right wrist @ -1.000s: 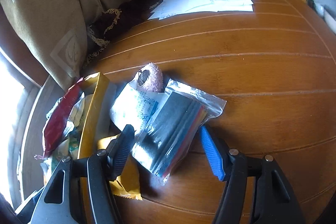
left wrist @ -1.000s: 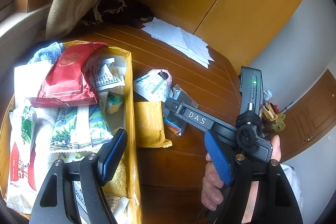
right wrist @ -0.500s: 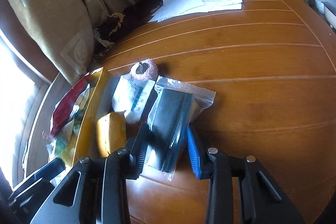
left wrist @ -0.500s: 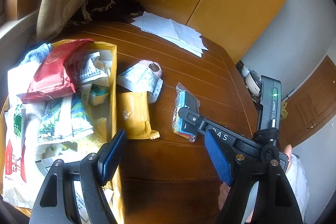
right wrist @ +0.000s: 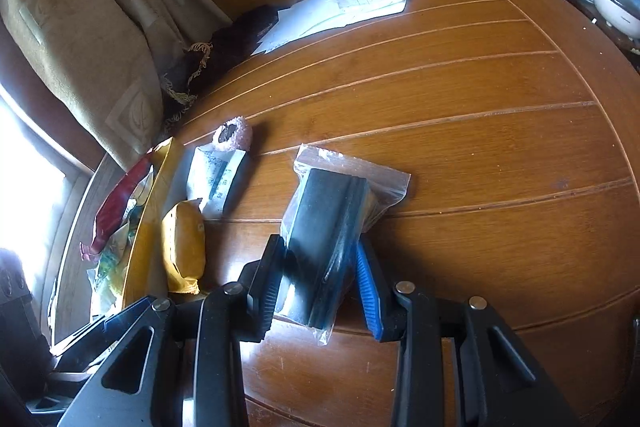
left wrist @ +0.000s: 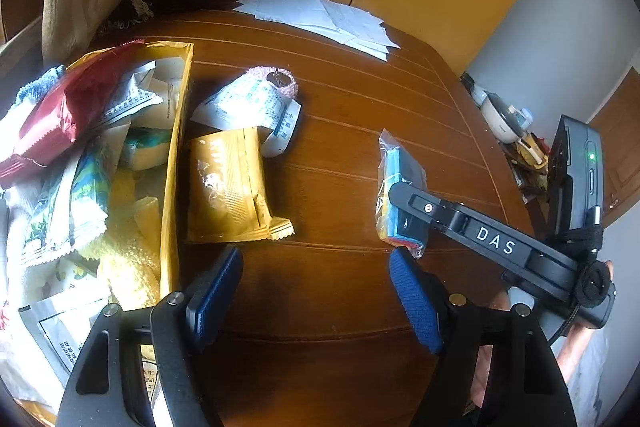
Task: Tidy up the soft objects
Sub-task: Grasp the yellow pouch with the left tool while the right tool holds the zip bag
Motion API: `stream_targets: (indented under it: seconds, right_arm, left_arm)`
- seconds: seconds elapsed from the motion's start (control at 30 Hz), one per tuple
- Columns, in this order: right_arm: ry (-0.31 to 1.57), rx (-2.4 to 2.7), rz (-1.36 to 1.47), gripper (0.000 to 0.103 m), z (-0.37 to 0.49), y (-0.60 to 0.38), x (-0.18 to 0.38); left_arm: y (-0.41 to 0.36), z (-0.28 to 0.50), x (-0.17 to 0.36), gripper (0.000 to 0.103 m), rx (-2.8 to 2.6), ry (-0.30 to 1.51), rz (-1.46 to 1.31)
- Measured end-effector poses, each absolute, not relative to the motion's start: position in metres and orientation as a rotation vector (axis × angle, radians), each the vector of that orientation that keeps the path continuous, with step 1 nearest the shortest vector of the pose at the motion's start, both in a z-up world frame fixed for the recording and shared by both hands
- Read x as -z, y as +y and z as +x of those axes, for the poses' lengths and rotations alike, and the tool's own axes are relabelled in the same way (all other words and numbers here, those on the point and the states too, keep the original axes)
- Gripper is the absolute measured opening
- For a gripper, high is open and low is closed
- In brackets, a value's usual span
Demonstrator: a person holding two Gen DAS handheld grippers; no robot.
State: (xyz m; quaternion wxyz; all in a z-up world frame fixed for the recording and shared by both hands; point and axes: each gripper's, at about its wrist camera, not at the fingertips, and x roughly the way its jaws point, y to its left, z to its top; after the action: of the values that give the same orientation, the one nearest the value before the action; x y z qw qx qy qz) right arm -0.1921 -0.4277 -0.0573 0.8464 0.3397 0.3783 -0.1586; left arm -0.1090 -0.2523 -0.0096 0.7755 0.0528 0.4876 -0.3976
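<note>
Clear plastic bag [right wrist: 340,227] of dark foam pads — pinched between my right claw's [right wrist: 320,287] pads.
It lies on the brown wooden table [right wrist: 480,147], well right of the yellow box [left wrist: 174,163]; bare wood stretches beyond toward the papers [right wrist: 360,3], while my left claw [left wrist: 316,299] hangs wide, holding nothing.

Clear zip bag [right wrist: 340,227] of dark, flat folded pieces with blue and red edges lay on the table, its near end pinched between the pads of my right gripper [right wrist: 320,283]. Gold foil packet [left wrist: 228,187] lay flat just beside the yellow box [left wrist: 174,163]. White printed pouch [left wrist: 248,107] rested against its far end, a pink fuzzy roll [left wrist: 280,83] touching it. The box was heaped with packets, a red one [left wrist: 64,115] on top.
</note>
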Motion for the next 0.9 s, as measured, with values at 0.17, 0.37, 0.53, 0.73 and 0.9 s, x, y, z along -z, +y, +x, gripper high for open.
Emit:
stream_targets:
  seconds: [0.17,0.37,0.53,0.73,0.9]
  right_arm:
    - [0.794,0.327,0.725,0.035,-0.195,-0.427,0.059]
    - [0.797,0.327,0.723,0.035,-0.194,-0.427,0.059]
    - [0.795,0.319,0.727,0.035,-0.194,-0.424,0.06]
    - [0.802,0.316,0.708,0.035,-0.193,-0.418,0.06]
    - [0.806,0.317,0.696,0.035,-0.192,-0.415,0.059]
  left_arm:
    - [-0.248,-0.106,0.01,0.079,0.818,1.04,0.148]
    - [-0.229,-0.088,0.009,0.079,0.739,1.045,0.098]
    - [-0.238,-0.082,-0.002,0.079,0.769,1.026,0.09]
    - [-0.275,-0.058,0.009,0.079,0.722,1.04,0.205]
    - [-0.287,-0.057,0.02,0.051,0.667,1.016,0.324]
